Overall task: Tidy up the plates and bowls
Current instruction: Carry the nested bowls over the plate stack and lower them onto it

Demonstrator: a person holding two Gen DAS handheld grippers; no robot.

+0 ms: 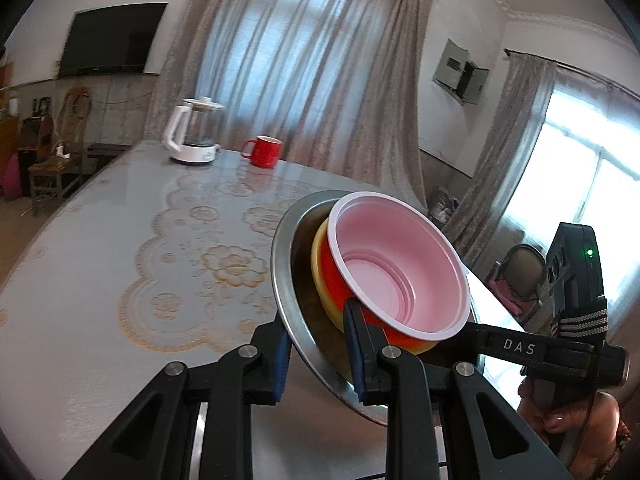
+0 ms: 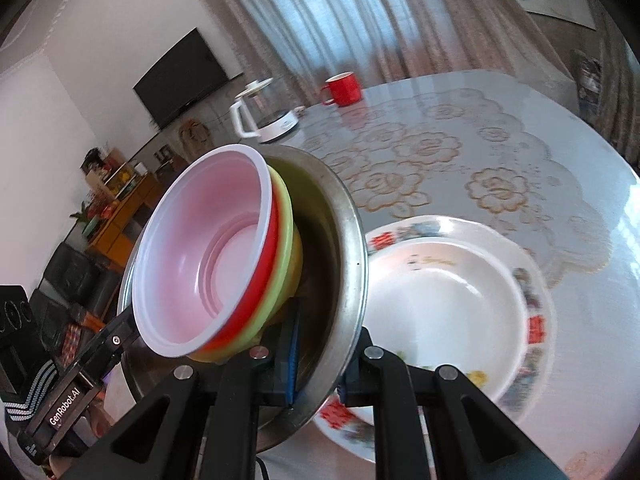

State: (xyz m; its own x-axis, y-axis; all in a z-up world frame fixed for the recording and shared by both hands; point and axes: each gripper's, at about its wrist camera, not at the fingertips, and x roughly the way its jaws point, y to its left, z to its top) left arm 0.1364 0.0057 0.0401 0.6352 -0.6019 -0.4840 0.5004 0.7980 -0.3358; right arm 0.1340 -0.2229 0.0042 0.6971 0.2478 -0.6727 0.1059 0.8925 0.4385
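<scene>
Steel bowl (image 1: 298, 280): held up off the bench (image 1: 120, 240) and tilted, its rim pinched from two sides; a yellow-green bowl (image 2: 286, 248) and a red bowl with a pale pink inside (image 1: 400, 264) sit nested in it.
Left gripper (image 1: 316, 348): closed on the near rim of the steel bowl, one finger outside the wall, one inside against the nested bowls.
Right gripper (image 2: 320, 364): closed on the opposite rim, gripping the metal wall the same way.
Patterned plate (image 2: 532, 320): lying on the bench just below and to the right of the stack, white with red and coloured marks round the edge.
Far things: a white electric kettle (image 1: 192, 132) and a red mug (image 1: 266, 151), well apart from the work.
Step in hand, as I judge it: setting the nested bowls down onto the plate.
Doing it well: level the stack first, since the inner bowls are loose and could slide out; move both sides together; centre over the plate's hollow; release only once the base rests flat.
</scene>
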